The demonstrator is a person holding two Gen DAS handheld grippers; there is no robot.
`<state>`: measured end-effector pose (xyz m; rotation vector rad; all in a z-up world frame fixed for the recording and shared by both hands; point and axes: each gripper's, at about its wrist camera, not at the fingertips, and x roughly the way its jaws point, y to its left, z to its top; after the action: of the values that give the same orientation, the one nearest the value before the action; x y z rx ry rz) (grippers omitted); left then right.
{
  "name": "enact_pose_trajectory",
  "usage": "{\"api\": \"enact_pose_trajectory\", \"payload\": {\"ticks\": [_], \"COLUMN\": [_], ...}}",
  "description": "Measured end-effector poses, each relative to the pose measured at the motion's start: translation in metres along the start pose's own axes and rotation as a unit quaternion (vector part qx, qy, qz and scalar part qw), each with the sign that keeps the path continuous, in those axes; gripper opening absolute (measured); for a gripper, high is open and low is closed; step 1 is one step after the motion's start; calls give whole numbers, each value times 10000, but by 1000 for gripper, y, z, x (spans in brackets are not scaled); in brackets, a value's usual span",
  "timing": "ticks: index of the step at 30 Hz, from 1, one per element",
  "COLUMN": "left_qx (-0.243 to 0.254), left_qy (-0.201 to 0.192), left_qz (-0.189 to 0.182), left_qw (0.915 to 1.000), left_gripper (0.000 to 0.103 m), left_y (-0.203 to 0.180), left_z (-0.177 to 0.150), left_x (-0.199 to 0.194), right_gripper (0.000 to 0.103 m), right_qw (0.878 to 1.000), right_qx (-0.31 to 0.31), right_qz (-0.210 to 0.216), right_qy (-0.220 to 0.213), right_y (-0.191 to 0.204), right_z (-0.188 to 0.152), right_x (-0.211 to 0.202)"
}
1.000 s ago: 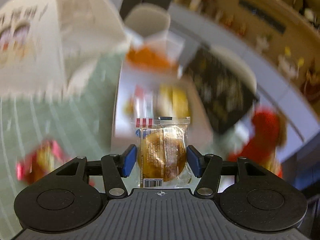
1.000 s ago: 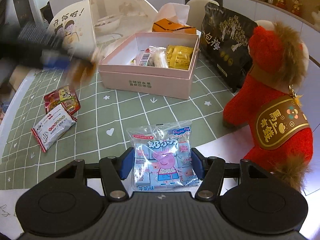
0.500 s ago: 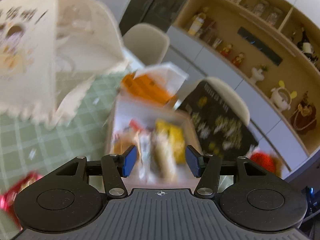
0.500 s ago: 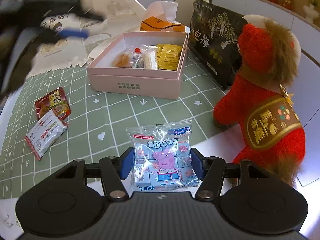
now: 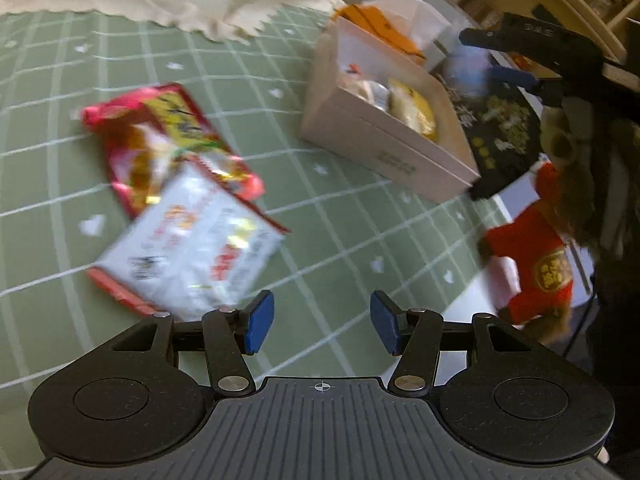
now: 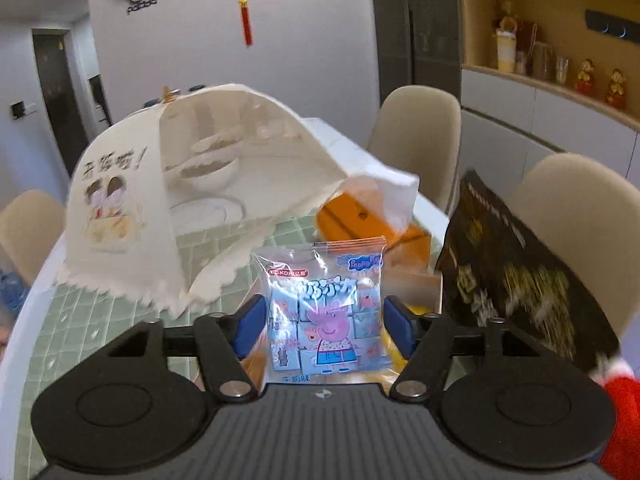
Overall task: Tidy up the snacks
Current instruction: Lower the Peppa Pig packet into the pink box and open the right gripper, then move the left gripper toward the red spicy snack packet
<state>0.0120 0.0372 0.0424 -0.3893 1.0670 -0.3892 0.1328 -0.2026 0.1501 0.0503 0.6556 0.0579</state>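
Observation:
My left gripper (image 5: 318,328) is open and empty, low over the green checked mat (image 5: 328,216). A white snack packet (image 5: 192,248) lies just ahead of its left finger, partly on top of a red packet (image 5: 160,140). The pink box (image 5: 384,148) holds several snacks. In the right wrist view a blue Peppa Pig snack packet (image 6: 326,312) hangs between the pads of my right gripper (image 6: 325,330), whose jaws are opening; the pads still touch its edges. The left wrist view shows the right gripper (image 5: 472,56) above the box's far side, blurred.
A cream mesh food cover (image 6: 180,200) stands at the back left of the table. An orange box with white tissue (image 6: 348,220) sits behind the pink box. A black bag (image 6: 512,280) and a red plush toy (image 5: 532,264) stand on the right. Beige chairs ring the table.
The left gripper let go of its cake packet, which now lies in the box, and swung down to the packets on the mat. The right gripper carried the Peppa Pig packet up over the box.

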Motion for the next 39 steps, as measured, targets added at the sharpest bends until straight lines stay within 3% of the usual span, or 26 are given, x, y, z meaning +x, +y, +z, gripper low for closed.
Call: {"api": "enact_pose_trajectory", "payload": {"ticks": [2,5,9,15,18,22,24,27,30,34,39], "left_qx": [-101,-407,-848,-997,-862,-549,-403,-498,-1033,-1524,-1636], "left_qy": [-144,-403,-761,-658,-414,15,8,-289,-655,-945,-1165], "left_qz": [143,344,703,921,725,117,-3,192,596,959,1120], "left_qw": [9997,9978,9910,9886,9928,9984,9992,9982,9907,9791,9732], "left_gripper": [59,59,59,59,59,58,58,58,58,58,58], "left_y": [11,29,55,64,52,27,17,21,45,74,85], "left_z": [0,1,2,7,5,0,0,11,24,36,44], "left_x": [-11,-27,-44,-36,-21,0,3,-4,-19,-35,-49], "right_gripper": [68,70,70,70,71,71,72,72,72,72,72], "right_qw": [9999,9983,9940,9873,9868,9865,9872,9860,9815,9800,9775], "right_qx": [-73,-56,-518,-616,-472,-367,-326,-68,52,-212,-435], "right_qz": [-13,370,446,754,787,753,670,741,979,1131,1247], "right_qy": [90,441,852,1252,1332,1407,1410,1490,1646,1624,1644], "right_y": [8,19,38,51,46,36,31,25,32,59,93], "right_z": [-6,-32,-78,-124,-132,-135,-137,-142,-149,-154,-146], "right_x": [6,8,5,-15,-24,-26,-26,-30,-30,-30,-17]}}
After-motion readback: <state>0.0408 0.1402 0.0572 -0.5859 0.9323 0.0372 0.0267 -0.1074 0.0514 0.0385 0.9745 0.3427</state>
